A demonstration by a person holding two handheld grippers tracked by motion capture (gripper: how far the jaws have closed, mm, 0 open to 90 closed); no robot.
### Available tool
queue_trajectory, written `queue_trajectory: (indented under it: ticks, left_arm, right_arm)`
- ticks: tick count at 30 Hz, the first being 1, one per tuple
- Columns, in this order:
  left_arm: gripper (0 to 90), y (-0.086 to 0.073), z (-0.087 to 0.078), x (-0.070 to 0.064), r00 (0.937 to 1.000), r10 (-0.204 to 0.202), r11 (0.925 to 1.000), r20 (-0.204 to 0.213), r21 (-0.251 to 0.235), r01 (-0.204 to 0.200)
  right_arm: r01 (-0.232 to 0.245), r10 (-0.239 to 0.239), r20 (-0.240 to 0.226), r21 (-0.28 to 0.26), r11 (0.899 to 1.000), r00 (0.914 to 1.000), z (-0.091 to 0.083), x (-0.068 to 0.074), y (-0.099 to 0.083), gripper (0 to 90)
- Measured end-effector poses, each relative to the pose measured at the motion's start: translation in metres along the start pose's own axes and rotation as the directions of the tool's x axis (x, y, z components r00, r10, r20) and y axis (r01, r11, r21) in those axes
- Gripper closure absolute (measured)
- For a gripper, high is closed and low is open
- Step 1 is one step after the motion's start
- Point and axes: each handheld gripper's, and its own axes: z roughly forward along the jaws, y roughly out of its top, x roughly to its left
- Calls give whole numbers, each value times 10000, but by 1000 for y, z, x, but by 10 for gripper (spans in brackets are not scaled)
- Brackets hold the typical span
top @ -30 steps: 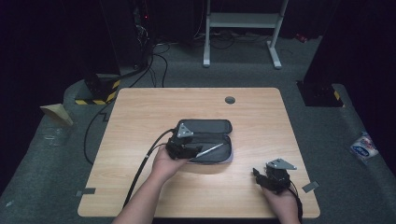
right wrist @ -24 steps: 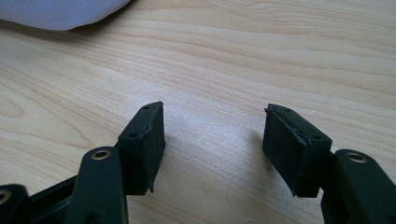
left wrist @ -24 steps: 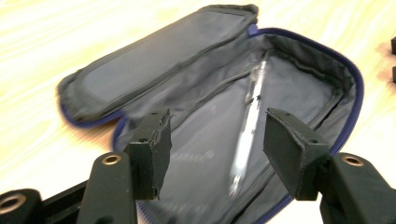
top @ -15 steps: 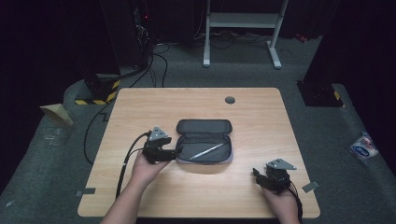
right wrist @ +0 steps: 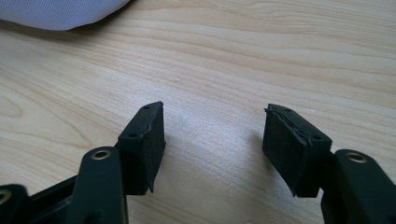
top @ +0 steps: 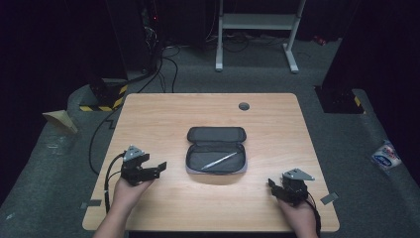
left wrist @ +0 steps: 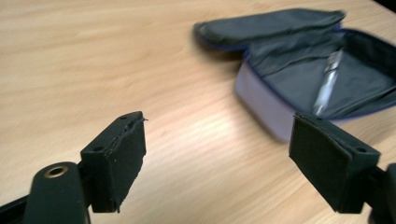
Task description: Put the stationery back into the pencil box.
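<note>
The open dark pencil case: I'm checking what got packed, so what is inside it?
Inside the open dark fabric pencil case lies one slim silver pen, slanted across the lower half. The rest of the lining looks bare; anything tucked under its folds is hidden.

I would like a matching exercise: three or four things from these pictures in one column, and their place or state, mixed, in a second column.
Things:
1. pencil case
2. pen
3. left gripper
4. grommet hole

Places or states:
A. lying inside the open pouch
B. near the far edge of the table
C. unzipped, lid folded back, mid-table
D. jaws apart, holding nothing, left of the case

Pairs: 1-C, 2-A, 3-D, 4-B
</note>
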Motion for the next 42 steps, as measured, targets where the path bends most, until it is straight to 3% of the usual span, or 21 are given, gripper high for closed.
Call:
queue_trajectory:
  ticks: [3,7,10,13,17,19,42]
  left_arm:
    - [153,-17,-3,9,9992,-291,9986,-263,429,302]
    - [143,-40,-3,13,9957,-101,9937,-926,1100,203]
    - [123,-57,1,14,9890,161,9843,-1472,1763,103]
    - [102,-68,1,11,9831,533,9884,-1751,1494,-270]
    - [97,-71,1,11,9848,692,9917,-1590,1179,-507]
    - [155,-73,-2,10,9847,662,9936,-1612,1014,-502]
    - [174,-75,-3,9,9887,648,9943,-1352,932,-524]
  right_arm:
    - [1,-1,1,-1,10000,10000,0,0,0,384]
    - [3,-3,4,-1,10000,10000,0,0,0,384]
    - [16,-16,21,-3,10000,10000,0,0,0,384]
    - [55,-55,41,-9,10000,10000,0,0,0,384]
    - [52,-52,39,-8,10000,10000,0,0,0,385]
    - [51,-51,42,-9,10000,10000,0,1,0,385]
    - [20,-20,118,-11,10000,9999,0,1,0,388]
